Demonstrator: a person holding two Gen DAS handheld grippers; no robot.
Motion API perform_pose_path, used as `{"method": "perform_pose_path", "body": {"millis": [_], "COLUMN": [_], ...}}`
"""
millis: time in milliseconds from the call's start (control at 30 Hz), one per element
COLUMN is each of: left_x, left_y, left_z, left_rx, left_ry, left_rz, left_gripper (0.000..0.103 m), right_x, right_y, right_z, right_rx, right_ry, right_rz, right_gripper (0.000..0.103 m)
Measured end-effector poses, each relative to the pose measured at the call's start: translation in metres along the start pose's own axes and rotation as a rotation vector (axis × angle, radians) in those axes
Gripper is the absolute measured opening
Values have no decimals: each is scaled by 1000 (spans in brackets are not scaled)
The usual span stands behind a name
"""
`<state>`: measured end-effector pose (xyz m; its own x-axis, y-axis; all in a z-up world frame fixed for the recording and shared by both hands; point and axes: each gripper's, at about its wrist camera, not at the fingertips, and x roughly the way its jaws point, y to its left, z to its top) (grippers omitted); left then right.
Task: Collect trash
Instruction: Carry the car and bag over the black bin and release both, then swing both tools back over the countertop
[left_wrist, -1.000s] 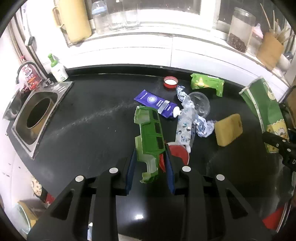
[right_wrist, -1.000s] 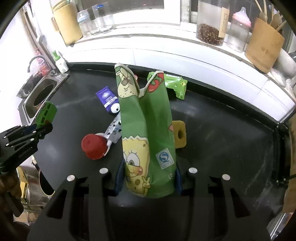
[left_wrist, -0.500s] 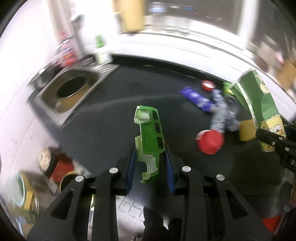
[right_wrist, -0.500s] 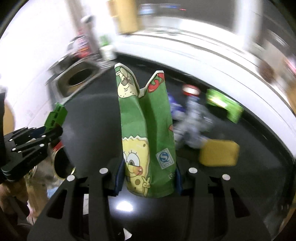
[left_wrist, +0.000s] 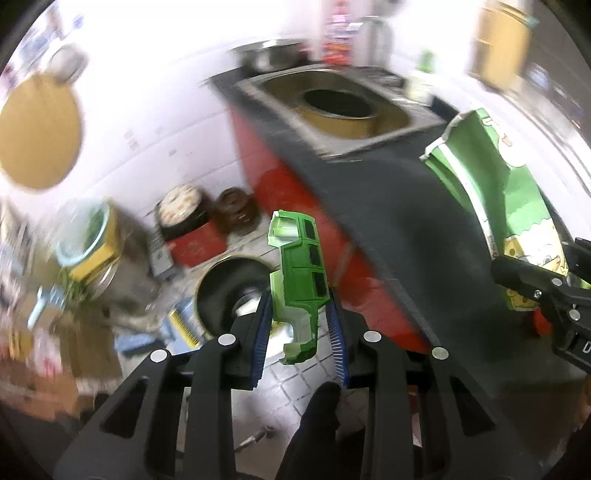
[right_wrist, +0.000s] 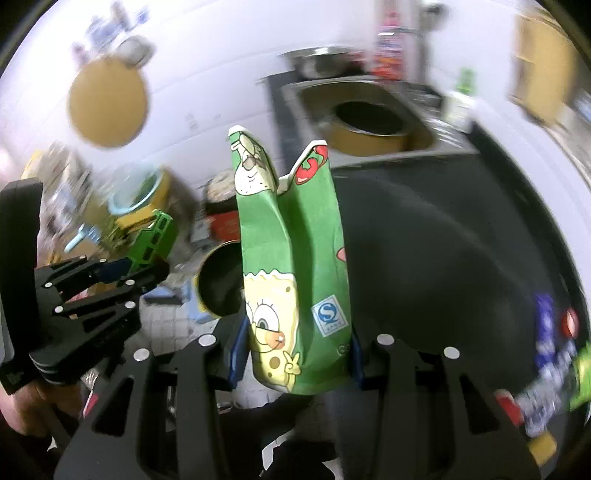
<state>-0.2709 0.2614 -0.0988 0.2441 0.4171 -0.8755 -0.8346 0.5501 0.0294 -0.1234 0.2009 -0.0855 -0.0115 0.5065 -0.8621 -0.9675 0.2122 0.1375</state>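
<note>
Kitchen, motion-blurred: black counter with a steel sink set in, tiled floor below crowded with tins and boxes. A dark round bin stands on the floor beside the counter's red front.

Green toy car shell: thin moulded plastic, hollow, dark windows, pale inner edges. Judged light, stiff, a little slick; best held across its flat sides, low on the body. Left gripper pinches it so, upright, above the bin's edge.

Green cartoon snack bag: torn open at top, limp, crinkly, near weightless. Right gripper clamps its bottom end, over the counter's edge.

More litter lies far right on the counter, blurred.
</note>
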Motion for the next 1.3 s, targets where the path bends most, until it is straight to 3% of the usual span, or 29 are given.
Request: {"method": "perform_pose_path", "body": {"millis": [200, 400, 533, 800, 900, 1000, 1033, 1167, 1300], "left_x": [36, 110, 164, 262, 281, 288, 286, 277, 249], "left_y": [58, 106, 130, 161, 170, 173, 175, 176, 172], "left_z": [-10, -28, -37, -57, -63, -67, -68, -69, -63], "left_rx": [-123, -199, -256, -318, -327, -328, -326, -306, -297], "left_ry": [59, 123, 126, 162, 178, 186, 176, 168, 157], "left_rz": [55, 65, 2, -19, -20, -23, -14, 9, 6], "left_gripper": [29, 29, 29, 29, 30, 61, 68, 72, 72], "right_x": [62, 149, 221, 346, 367, 376, 376, 366, 325], "right_y": [57, 88, 102, 126, 127, 126, 124, 122, 115], "right_z": [32, 54, 60, 56, 57, 58, 58, 59, 63], "right_rx": [-108, -144, -132, -163, -168, -168, -170, -171, -147], "right_ry": [78, 188, 272, 403, 416, 431, 424, 414, 375], "right_rz": [100, 166, 196, 182, 184, 189, 190, 196, 204], "right_gripper": [43, 43, 43, 43, 45, 74, 77, 77, 77]}}
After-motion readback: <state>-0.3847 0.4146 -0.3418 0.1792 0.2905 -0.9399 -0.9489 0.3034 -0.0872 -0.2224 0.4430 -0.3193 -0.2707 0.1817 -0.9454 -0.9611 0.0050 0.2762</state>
